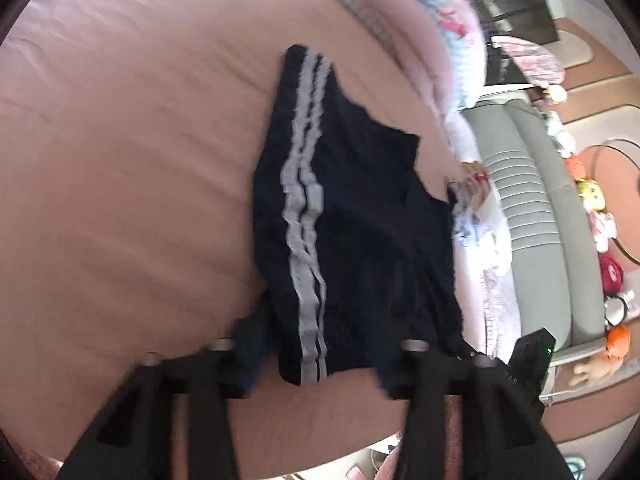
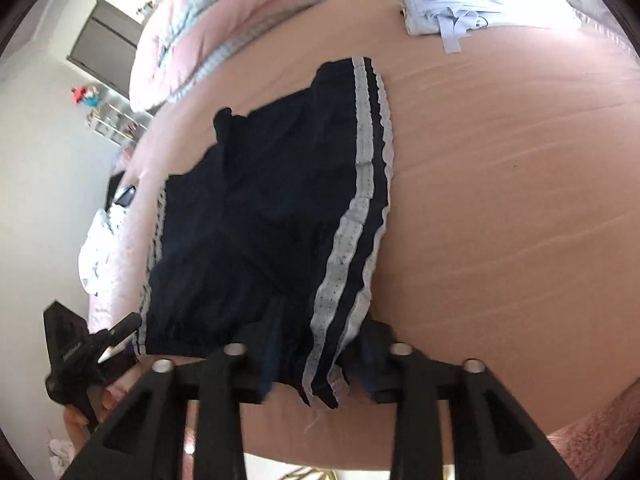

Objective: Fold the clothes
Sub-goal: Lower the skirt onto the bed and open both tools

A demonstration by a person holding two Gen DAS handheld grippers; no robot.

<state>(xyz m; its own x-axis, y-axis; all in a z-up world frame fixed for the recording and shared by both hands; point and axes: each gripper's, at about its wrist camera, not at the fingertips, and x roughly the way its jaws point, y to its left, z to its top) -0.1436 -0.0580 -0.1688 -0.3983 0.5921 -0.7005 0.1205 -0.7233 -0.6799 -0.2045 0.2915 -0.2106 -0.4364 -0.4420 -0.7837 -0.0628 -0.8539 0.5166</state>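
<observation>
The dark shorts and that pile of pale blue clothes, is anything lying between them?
No. In the right wrist view, only bare pink bedsheet lies between the dark shorts and the pale blue clothes.

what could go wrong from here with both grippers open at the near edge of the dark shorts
1. Both the left gripper and the right gripper are open around the near edge of the shorts; closing could catch only the top layer, so the layers separate.
2. The shorts' far edge looks uneven, so a fold could end up crooked.
3. The grippers could also pinch the pink sheet below.
</observation>
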